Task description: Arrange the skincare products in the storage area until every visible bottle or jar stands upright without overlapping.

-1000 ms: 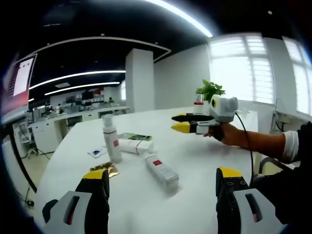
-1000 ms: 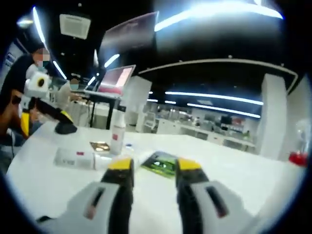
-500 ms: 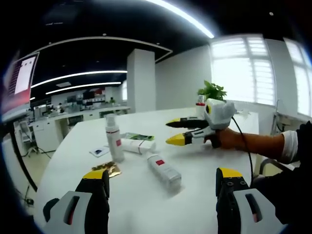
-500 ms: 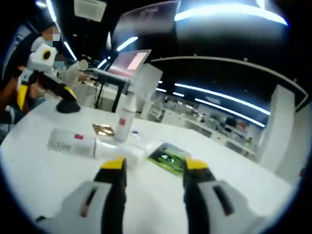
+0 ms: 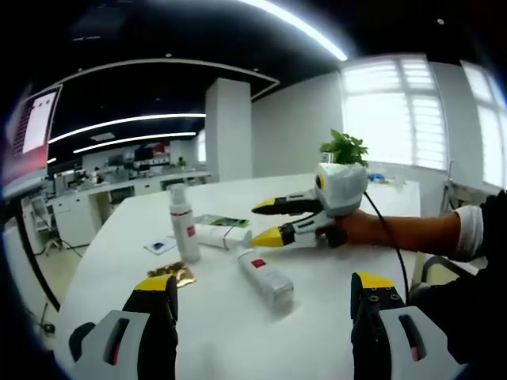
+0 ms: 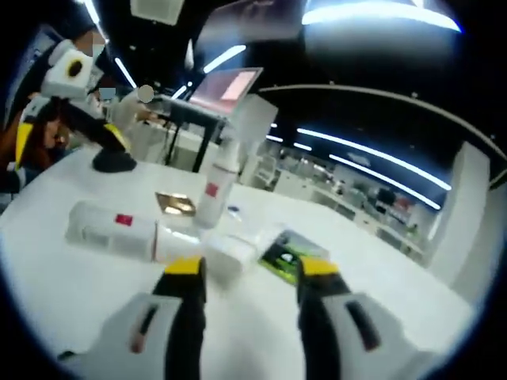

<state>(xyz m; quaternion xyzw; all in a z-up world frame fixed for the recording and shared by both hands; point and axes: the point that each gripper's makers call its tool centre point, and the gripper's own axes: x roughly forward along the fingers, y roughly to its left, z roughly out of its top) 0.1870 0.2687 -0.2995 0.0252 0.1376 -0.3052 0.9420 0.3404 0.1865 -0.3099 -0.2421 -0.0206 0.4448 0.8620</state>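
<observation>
White table carries all the products; wide bare surface lies between the left claw and the cluster, and more bare top toward the far edge by the potted plant.

Left gripper view: left claw released, jaws spread wide, nothing between them, hovering at the near edge of the table, well apart from the products. Right claw enters from the right, held in a hand, yellow tips parted and empty, just beside the lying white tube and above the far end of the lying bottle with the red label.

Right gripper view: right claw jaws apart, the white tube lying across just ahead of the tips; contact cannot be told. The lying bottle rests to the left, end-on against the tube.

Upright pump bottle stands behind the tube, near it. Green sachet lies flat beside the tube. Gold foil packet lies flat near the pump bottle's foot. Small blue card lies toward the left table edge.
</observation>
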